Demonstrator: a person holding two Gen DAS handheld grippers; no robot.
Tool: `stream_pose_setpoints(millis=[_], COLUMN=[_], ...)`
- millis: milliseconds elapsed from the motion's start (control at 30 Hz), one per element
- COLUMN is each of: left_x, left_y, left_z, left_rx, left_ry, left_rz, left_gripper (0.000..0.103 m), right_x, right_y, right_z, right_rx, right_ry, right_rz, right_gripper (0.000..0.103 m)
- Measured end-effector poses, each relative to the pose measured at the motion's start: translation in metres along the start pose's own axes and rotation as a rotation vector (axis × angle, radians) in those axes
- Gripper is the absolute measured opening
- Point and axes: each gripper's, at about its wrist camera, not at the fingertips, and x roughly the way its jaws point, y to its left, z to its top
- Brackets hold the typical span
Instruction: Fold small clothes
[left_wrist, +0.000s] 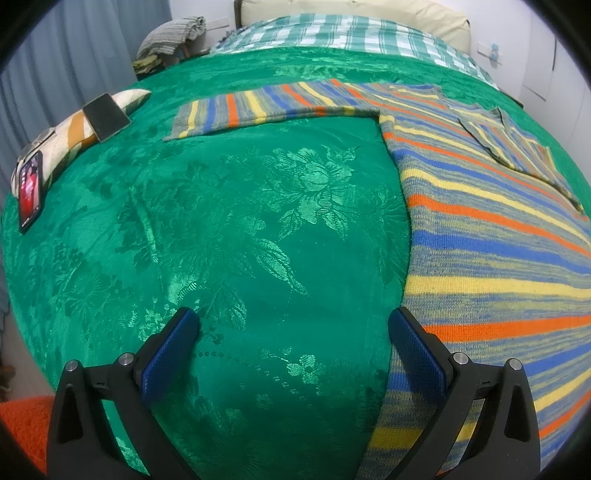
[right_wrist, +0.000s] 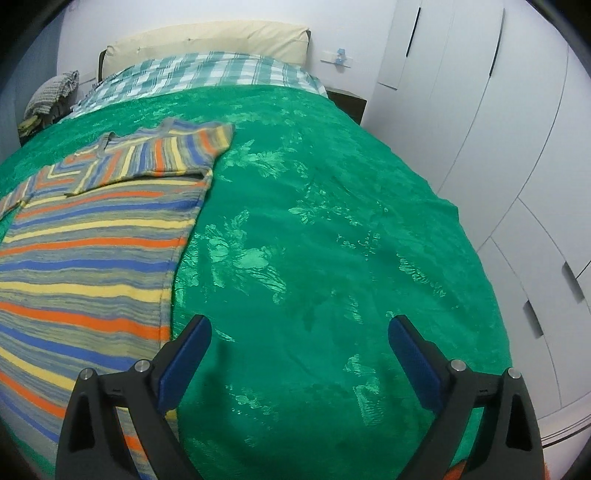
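At the near edge of the left wrist view, left gripper (left_wrist: 293, 325) released, blue pads (left_wrist: 168, 354) spread wide over bare green bedspread (left_wrist: 229, 229), nothing between them; right-hand pad at about 4 o'clock, overlapping the hem edge of the striped sweater (left_wrist: 491, 266), whether touching or just above hard to tell through the fisheye bend. Spread flat from 4 o'clock up toward 1 o'clock, the sweater body in orange, blue and yellow bands. Further out, one sleeve (left_wrist: 266, 107) stretched straight toward 11 o'clock; the other sleeve (left_wrist: 517, 147) folded across the chest at 2 o'clock. At 9 to 10 o'clock, on the bedspread's edge, a lit phone (left_wrist: 30, 192), then a dark phone (left_wrist: 106, 116) lying on a patterned pillow (left_wrist: 74, 136). Beyond, at 12 o'clock, checked bedding (left_wrist: 351, 37) and a cream headboard (left_wrist: 354, 11).

In the right wrist view, nearest, right gripper (right_wrist: 300, 332) likewise released, jaws wide and empty over green bedspread (right_wrist: 332, 240), left-hand pad just beside the sweater's side edge. From 8 to 10 o'clock, the sweater (right_wrist: 92, 251), folded sleeve (right_wrist: 155, 155) across its top. Farthest, at 1 to 3 o'clock, white wardrobe doors (right_wrist: 480, 92).
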Motion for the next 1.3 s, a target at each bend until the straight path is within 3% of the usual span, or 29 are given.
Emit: stream_pose_setpoints(millis=[600,733,767,833,1000,1167,1300], left_x=[-0.001,-0.014,-0.02,-0.02,0.028,0.092,0.126], left_y=[0.001,0.018,0.03,0.055,0.125,0.168,0.17], left_z=[0.002,0.01,0.017,0.037,0.107,0.163,0.177], left_rx=[-0.008,-0.08,-0.124,-0.209,-0.407,-0.504,-0.507], left_ry=[0.023,0.08,0.063,0.038,0.039,0.092,0.124], left_rz=[-0.008,-0.134,-0.185,-0.216,-0.243,-0.155,-0.099], left_gripper=[0.103,0.102,0.102,0.102,0.102,0.102,0.101], right_x=[0.004,0.005,0.006,0.007,0.011,0.017,0.02], right_y=[0.002,0.001,0.002,0.003,0.015,0.029,0.035], right_z=[-0.001,-0.001,-0.001,-0.001,-0.002,-0.006,-0.009], right_rx=[-0.016,-0.009,-0.007,-0.008,-0.046,-0.1,-0.12], right_ry=[0.014,0.019,0.022,0.027,0.034,0.059,0.076], right_rz=[-0.024,-0.003,0.003,0.01,0.037,0.061,0.061], right_gripper=[0.096,0.096,0.096,0.096,0.096,0.096,0.096])
